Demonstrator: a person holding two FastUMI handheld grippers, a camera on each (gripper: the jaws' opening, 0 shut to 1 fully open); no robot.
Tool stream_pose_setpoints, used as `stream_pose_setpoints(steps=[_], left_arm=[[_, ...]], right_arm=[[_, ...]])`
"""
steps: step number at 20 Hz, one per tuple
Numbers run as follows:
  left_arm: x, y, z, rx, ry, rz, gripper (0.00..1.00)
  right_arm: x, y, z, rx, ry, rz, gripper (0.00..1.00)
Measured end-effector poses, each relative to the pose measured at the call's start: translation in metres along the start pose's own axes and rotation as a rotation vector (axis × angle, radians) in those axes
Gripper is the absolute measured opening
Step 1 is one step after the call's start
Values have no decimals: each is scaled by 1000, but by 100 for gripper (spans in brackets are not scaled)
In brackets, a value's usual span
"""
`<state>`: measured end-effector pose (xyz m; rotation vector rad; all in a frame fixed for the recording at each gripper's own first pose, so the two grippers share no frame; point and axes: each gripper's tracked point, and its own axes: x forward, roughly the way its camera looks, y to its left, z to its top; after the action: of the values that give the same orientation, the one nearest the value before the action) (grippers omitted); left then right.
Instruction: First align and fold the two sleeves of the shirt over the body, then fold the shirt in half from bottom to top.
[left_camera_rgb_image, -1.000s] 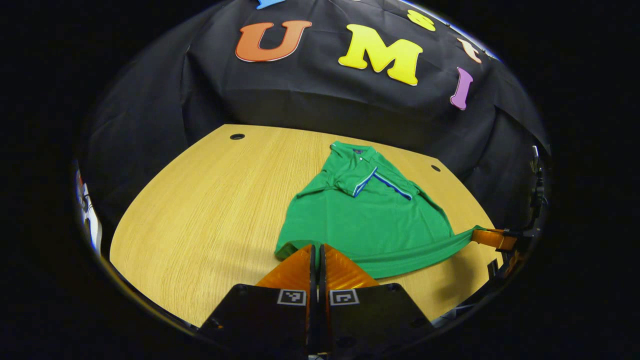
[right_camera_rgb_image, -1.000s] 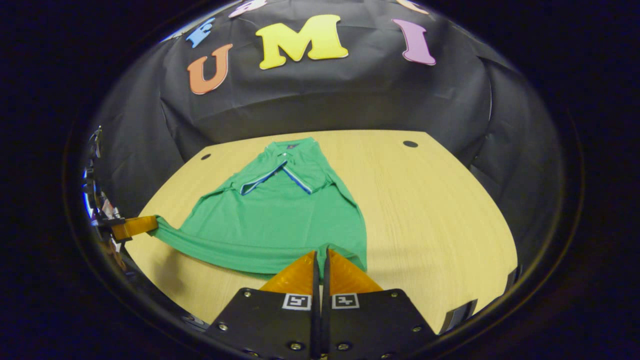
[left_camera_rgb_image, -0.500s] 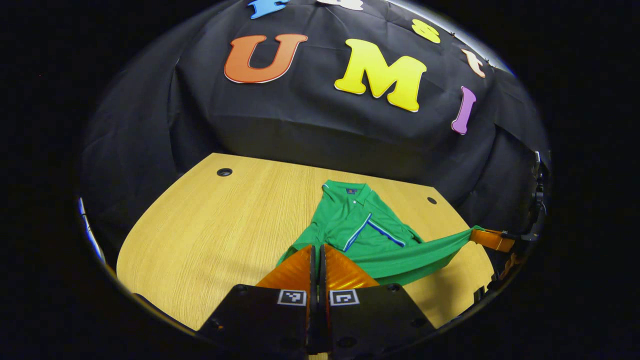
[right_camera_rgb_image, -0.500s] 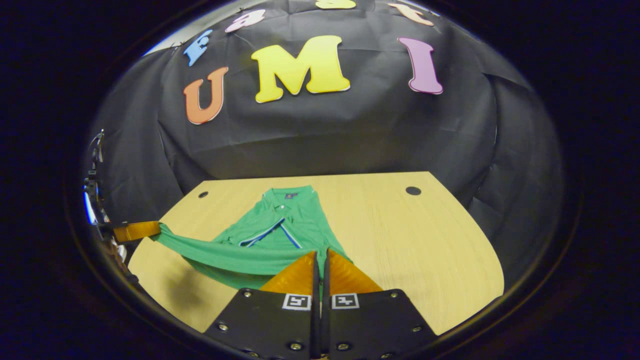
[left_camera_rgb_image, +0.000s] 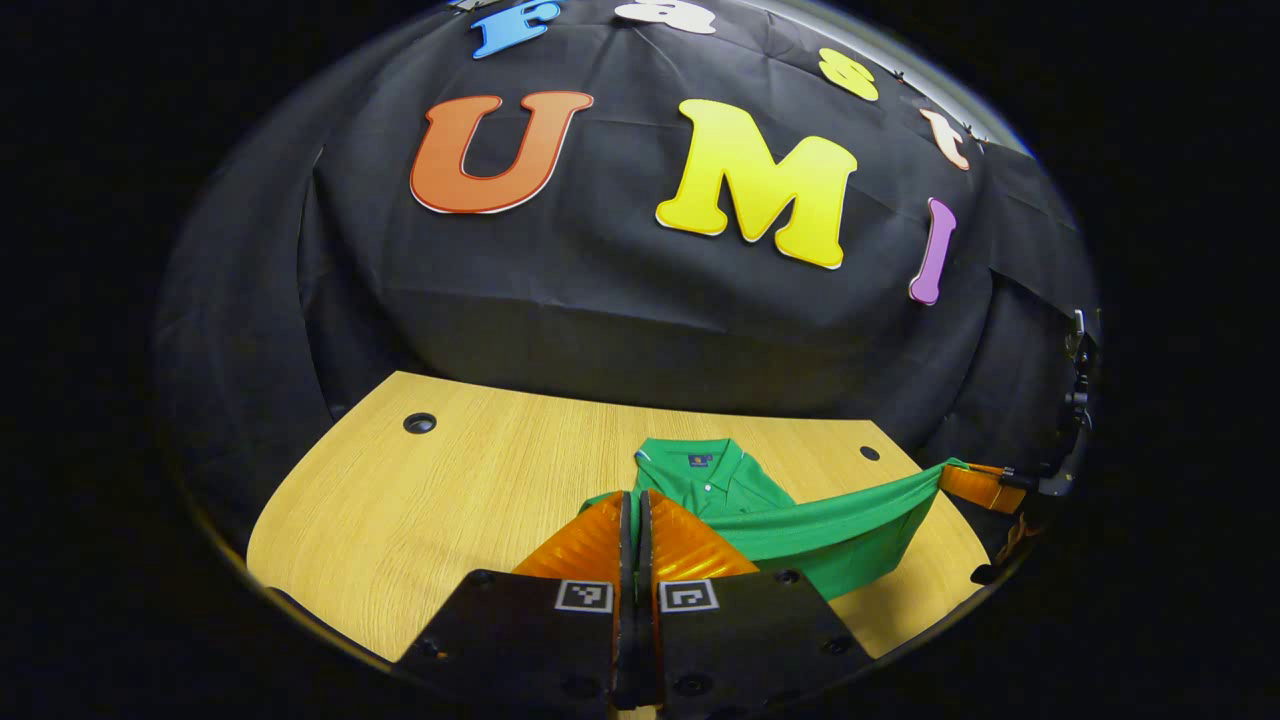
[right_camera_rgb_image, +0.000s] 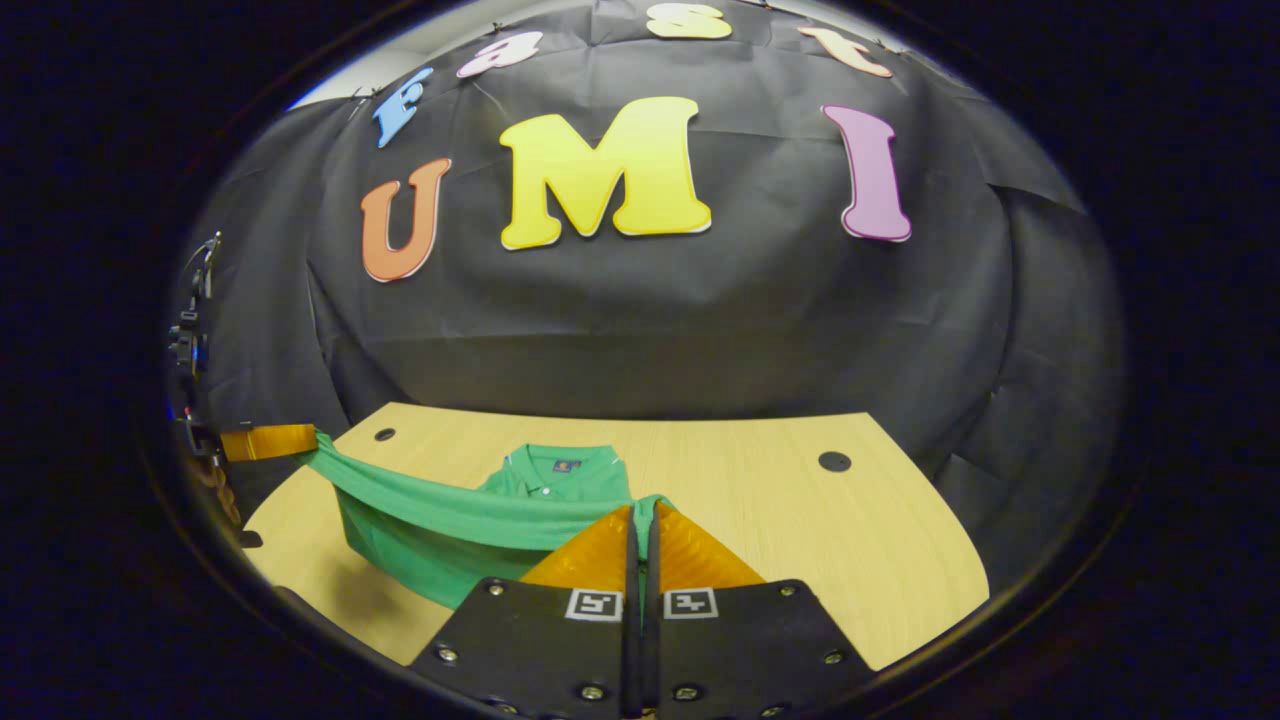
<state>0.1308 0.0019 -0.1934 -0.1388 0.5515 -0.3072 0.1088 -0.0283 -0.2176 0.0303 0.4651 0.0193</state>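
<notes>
Nearest the lens, the left gripper (left_camera_rgb_image: 632, 497) had its fingers pressed together on one bottom corner of the green shirt (left_camera_rgb_image: 815, 535), and the right gripper (right_camera_rgb_image: 640, 510) was likewise clamped on the other corner. A second before, that hem lay low near the front of the wooden table (left_camera_rgb_image: 450, 500); by now both corners had been raised and carried toward the collar (right_camera_rgb_image: 560, 465), the hem stretched taut between them and hiding the sleeves. Beyond it the collar end lay flat on the table. The bottom-to-top fold looked well underway.
</notes>
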Motion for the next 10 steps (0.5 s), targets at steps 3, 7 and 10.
stream_pose_setpoints(steps=[3, 7, 10], left_arm=[[32, 4, 14, 10, -20, 1, 3], [77, 7, 27, 42, -49, 0, 3], [118, 16, 17, 60, -59, 10, 3]], right_arm=[[35, -5, 16, 1, -27, -5, 0], [86, -8, 23, -31, -45, -5, 0], [128, -10, 21, -30, -48, -10, 1]])
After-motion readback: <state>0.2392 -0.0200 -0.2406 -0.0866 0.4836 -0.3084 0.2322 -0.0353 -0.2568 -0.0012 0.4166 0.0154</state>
